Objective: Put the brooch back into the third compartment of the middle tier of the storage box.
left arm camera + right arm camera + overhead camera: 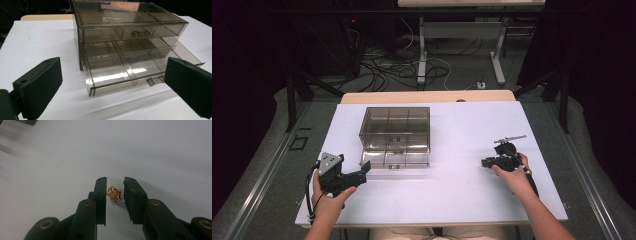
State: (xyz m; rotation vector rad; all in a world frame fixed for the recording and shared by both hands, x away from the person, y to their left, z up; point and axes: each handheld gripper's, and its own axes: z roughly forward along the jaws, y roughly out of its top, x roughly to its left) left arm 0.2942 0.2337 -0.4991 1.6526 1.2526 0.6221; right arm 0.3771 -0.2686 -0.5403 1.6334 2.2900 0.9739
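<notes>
With the bottom drawer (120,72) already out, the right gripper (115,195) straddles the gold brooch (114,194) at frame centre, jaws narrowly apart, not yet gripping; the left gripper (112,85) waits wide apart.

We hold the left tongs (362,173) low at our left, forearm coming in from below, wrist level, jaws spread wide apart. Our right hand (512,172) grips the right tongs (115,195) at the far right, pointed inward and tipped down, jaws narrowed to a slim gap, not touching.
</notes>
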